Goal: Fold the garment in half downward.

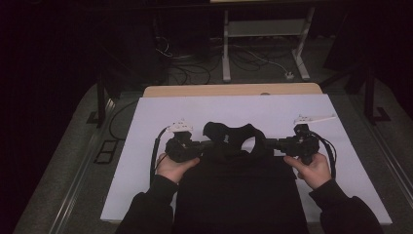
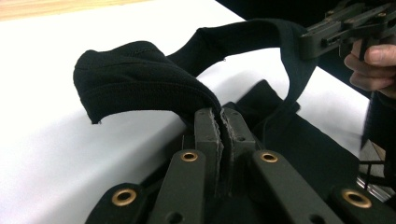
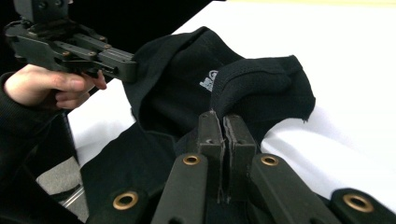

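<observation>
A black garment [image 1: 238, 190] lies on the white-covered table [image 1: 141, 161], its body toward the person and its neck band [image 1: 229, 131] lifted off the sheet. My left gripper [image 1: 207, 145] is shut on the garment's left shoulder; in the left gripper view the jaws [image 2: 220, 114] pinch a fold of black cloth [image 2: 140, 79]. My right gripper [image 1: 270, 145] is shut on the right shoulder, and its own view shows its tips [image 3: 223, 119] clamped on the ribbed band [image 3: 261, 88]. A small white label [image 3: 208, 81] shows inside the neck. Each gripper view shows the other gripper [image 2: 327, 37] [image 3: 93, 56] holding the same cloth.
A strip of bare wooden tabletop [image 1: 234, 90] runs along the far edge of the white sheet. Beyond it, on the dark floor, are cables [image 1: 195, 68] and a white frame stand [image 1: 226, 44]. The sheet shows white on both sides of the garment.
</observation>
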